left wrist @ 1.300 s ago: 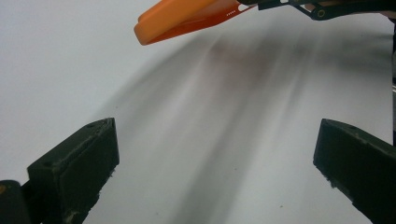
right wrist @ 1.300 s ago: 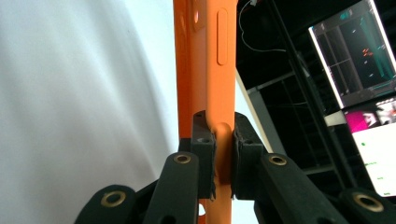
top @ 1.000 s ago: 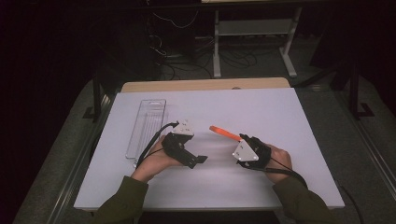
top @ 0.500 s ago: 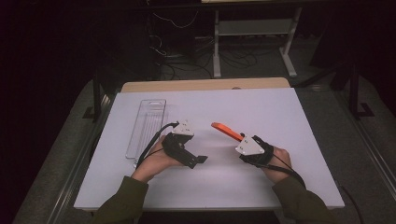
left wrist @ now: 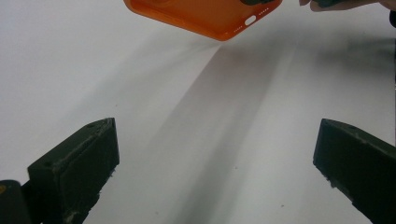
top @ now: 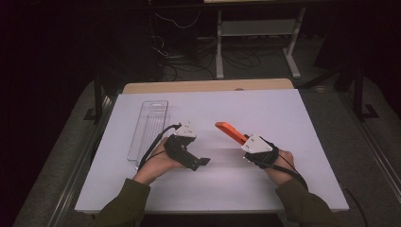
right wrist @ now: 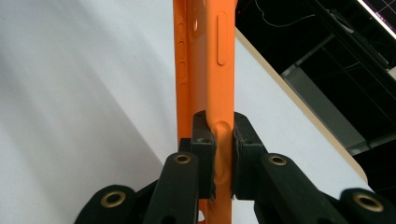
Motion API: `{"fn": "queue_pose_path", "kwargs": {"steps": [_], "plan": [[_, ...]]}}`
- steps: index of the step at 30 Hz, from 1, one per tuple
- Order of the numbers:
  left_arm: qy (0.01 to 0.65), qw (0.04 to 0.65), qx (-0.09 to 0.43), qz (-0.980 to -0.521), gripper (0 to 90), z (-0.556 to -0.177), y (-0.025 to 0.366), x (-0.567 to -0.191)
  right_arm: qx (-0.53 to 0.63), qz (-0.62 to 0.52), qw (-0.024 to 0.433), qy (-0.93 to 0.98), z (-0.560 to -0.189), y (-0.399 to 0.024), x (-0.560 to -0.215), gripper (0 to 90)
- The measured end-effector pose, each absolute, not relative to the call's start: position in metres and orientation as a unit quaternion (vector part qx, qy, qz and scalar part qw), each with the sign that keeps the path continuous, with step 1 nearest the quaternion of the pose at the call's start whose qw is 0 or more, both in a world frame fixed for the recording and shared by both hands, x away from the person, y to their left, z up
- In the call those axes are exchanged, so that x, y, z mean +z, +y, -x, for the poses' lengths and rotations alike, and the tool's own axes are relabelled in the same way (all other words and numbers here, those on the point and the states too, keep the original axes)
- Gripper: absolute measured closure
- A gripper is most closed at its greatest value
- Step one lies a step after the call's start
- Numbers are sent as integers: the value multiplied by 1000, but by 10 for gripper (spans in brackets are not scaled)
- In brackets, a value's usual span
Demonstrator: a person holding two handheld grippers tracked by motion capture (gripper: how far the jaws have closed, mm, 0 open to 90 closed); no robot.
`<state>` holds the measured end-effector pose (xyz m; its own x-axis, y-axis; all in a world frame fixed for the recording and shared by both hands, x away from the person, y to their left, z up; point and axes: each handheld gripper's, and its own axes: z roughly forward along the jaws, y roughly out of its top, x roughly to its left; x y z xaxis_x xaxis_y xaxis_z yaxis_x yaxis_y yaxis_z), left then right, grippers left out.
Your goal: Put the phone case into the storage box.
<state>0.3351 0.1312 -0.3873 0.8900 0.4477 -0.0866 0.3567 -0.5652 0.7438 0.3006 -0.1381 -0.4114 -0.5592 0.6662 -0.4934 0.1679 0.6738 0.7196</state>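
Observation:
An orange phone case (top: 230,132) hangs above the white tabletop (top: 283,113), tilted up toward the far left. My right gripper (top: 246,143) is shut on its edge; in the right gripper view the two pads (right wrist: 204,140) squeeze the orange phone case (right wrist: 219,70) edge-on. My left gripper (top: 204,161) rests low on the table at the left, jaws wide apart and nothing between them. In the left gripper view the left gripper (left wrist: 215,158) faces bare table, with the orange phone case (left wrist: 205,16) beyond it.
A clear plastic tray (top: 148,127) lies lengthwise on the table's left side, behind the left hand. A wooden board edge (top: 208,87) runs along the far side. Metal frame legs and cables stand on the dark floor beyond.
The right gripper has lifted the orange case off the table and tilted it upward. The left gripper has stayed put.

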Motion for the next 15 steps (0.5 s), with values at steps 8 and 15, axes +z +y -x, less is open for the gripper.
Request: {"fn": "queue_pose_path", "kwargs": {"steps": [8,15], "plan": [[229,406,55,-883,0,-335,132,-387,334,-278,375,819,-302,-140,-410,806],[230,408,56,-882,0,-335,132,-387,360,-309,345,810,-304,-145,-408,806]]}}
